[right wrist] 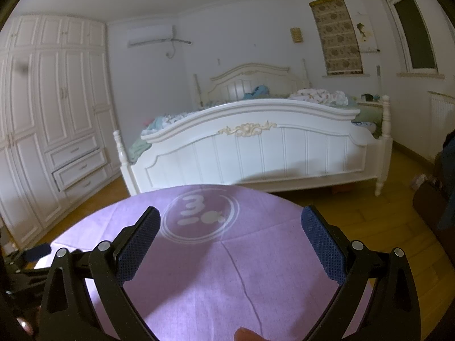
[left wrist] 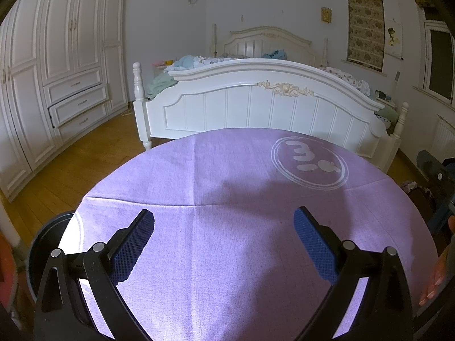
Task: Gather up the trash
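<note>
A round table with a purple cloth (left wrist: 227,199) fills the lower half of both views; it shows in the right wrist view (right wrist: 213,270) too. I see no trash on the cloth. My left gripper (left wrist: 224,221) is open and empty above the cloth. My right gripper (right wrist: 230,218) is open and empty above the cloth, near a white round logo (right wrist: 199,218). The logo also shows in the left wrist view (left wrist: 310,163). A dark round bin (left wrist: 48,244) sits below the table's left edge.
A white bed (left wrist: 256,105) piled with clothes stands just behind the table. A white wardrobe (left wrist: 57,71) with partly open drawers lines the left wall. Wooden floor (left wrist: 85,164) lies between them. A dark object (right wrist: 438,199) stands at the right.
</note>
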